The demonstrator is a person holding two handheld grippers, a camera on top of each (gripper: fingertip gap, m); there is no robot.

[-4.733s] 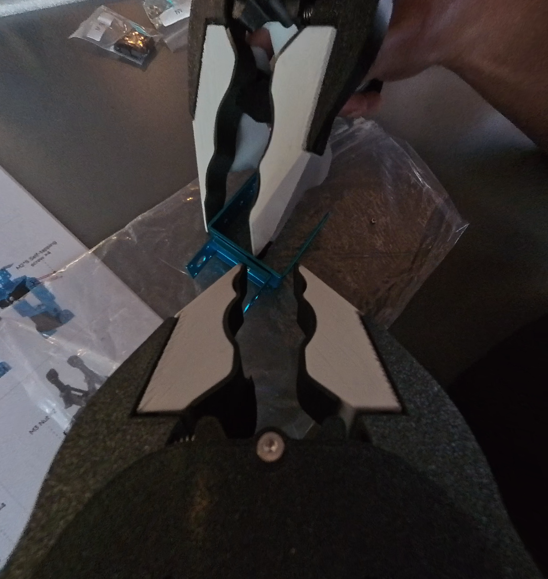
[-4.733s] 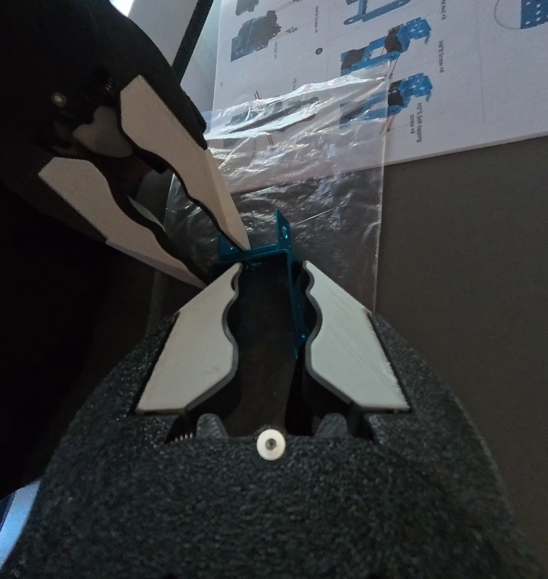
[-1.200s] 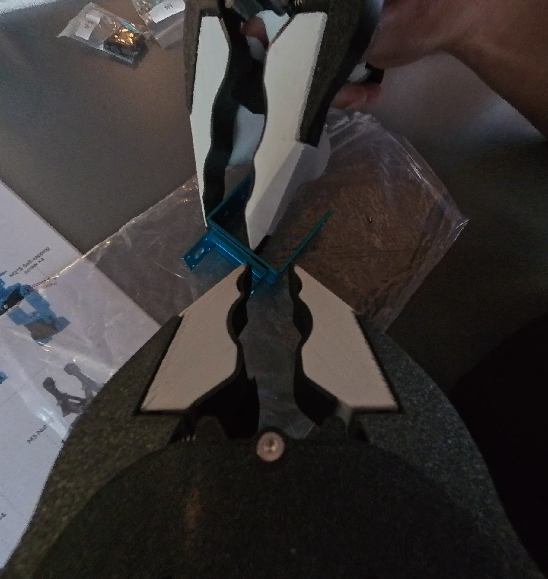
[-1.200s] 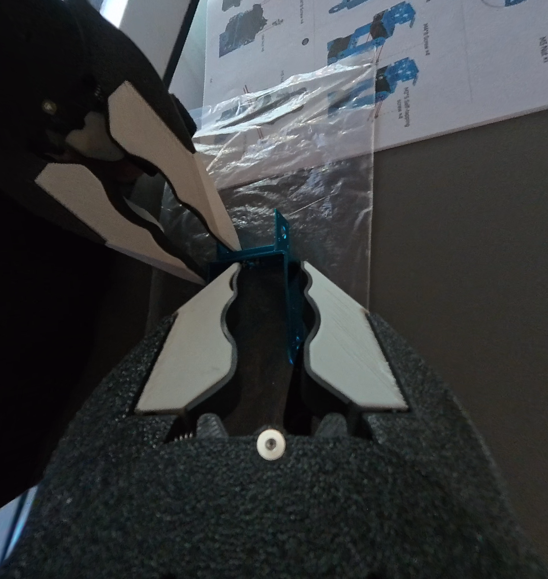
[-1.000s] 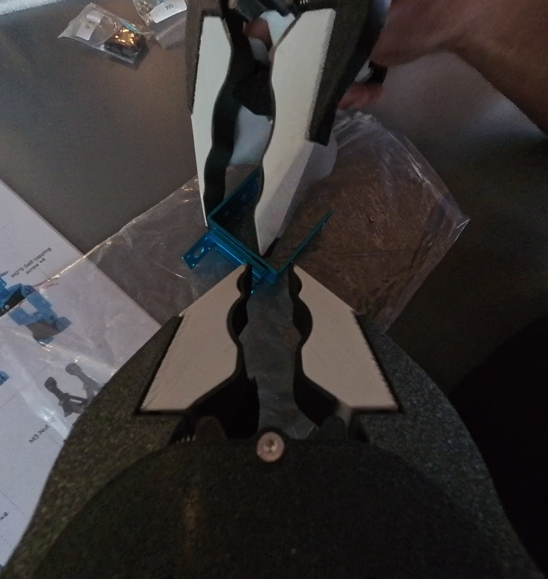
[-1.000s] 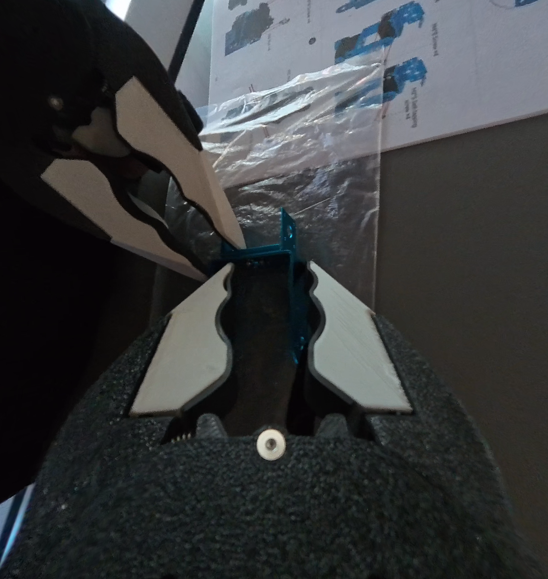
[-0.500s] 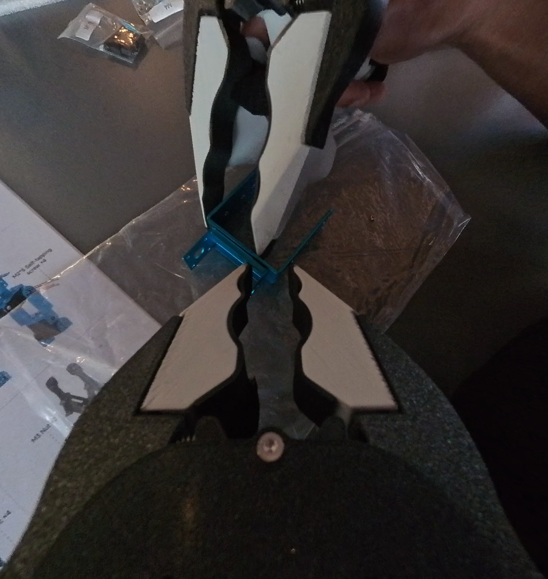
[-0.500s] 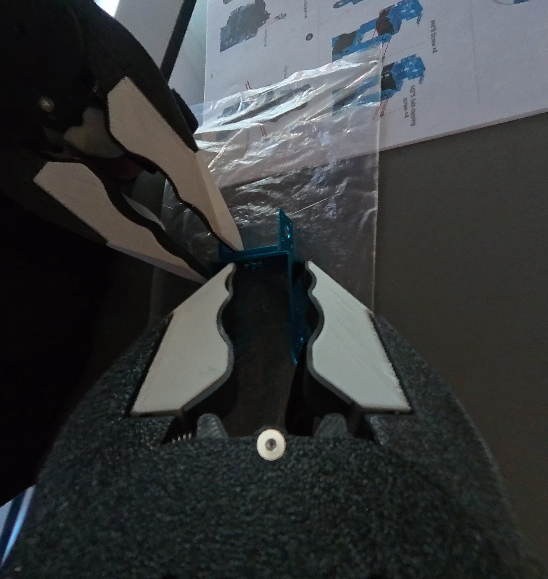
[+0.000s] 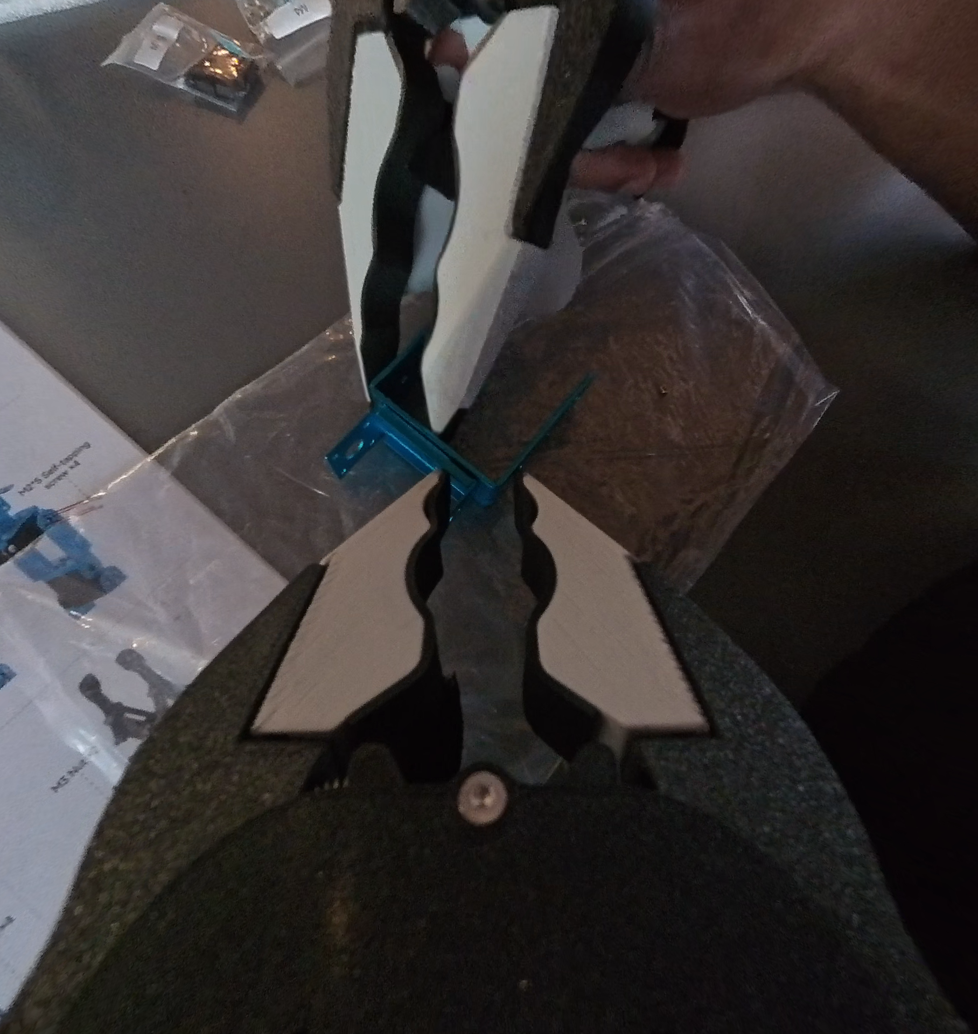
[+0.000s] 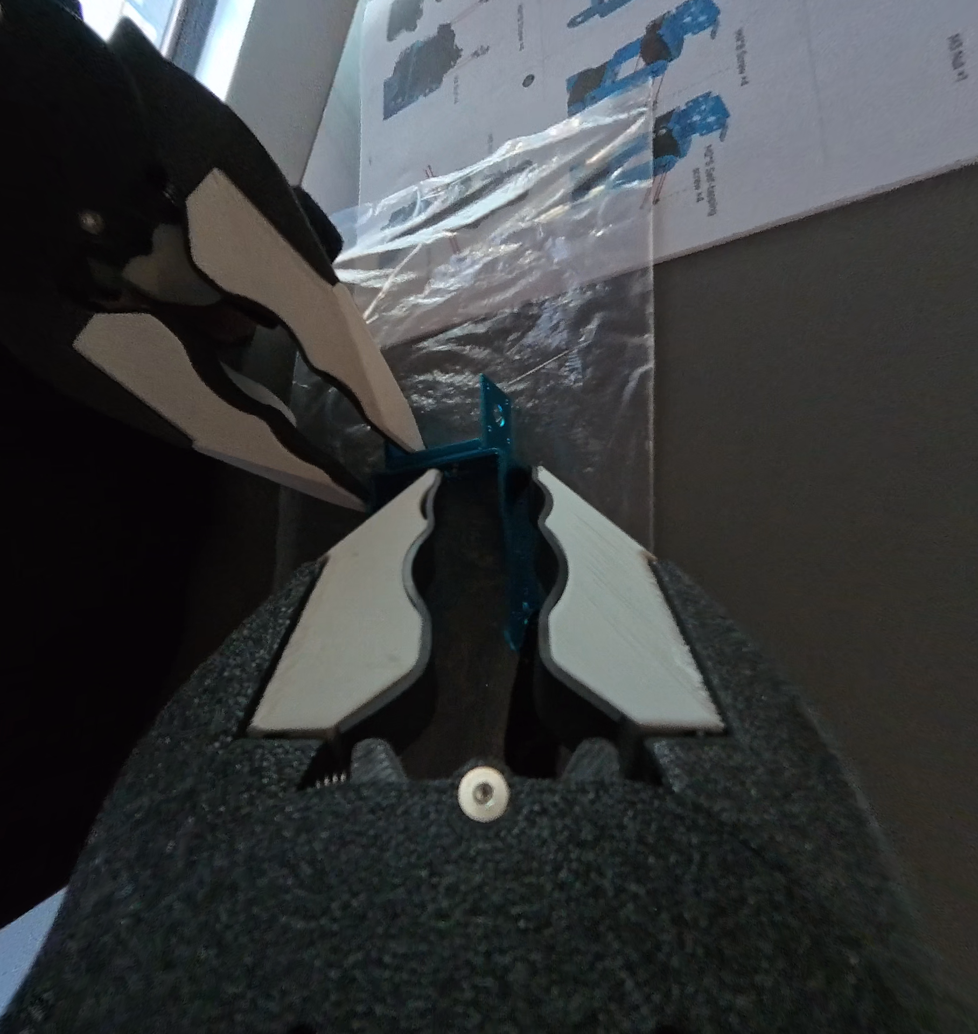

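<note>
Both tongs met at one blue metal bracket [image 9: 414, 442], a U-shaped piece with a holed tab, sitting on a clear plastic bag [image 9: 671, 391] on the dark tabletop [image 9: 140, 224].

Left gripper [image 9: 478, 487]: jaws narrowly apart, tips at the bracket's near corner; one wall seemed to run into the gap. Whether it pinched or only touched, I could not tell.

Right gripper [image 10: 485, 475]: jaws part open, one long bracket wall lying between them close against the right finger [image 10: 604, 604], not squeezed from both sides. In the left view its tips came down from above, straddling a far wall.

Opposed approach looked like bracing: one tong steadying the part, the other working for purchase.

A bare hand [image 9: 783, 67] held the right gripper. Printed instruction sheet [image 10: 811, 112] lay partly under the bag; small parts packets [image 9: 196, 61] well apart.
</note>
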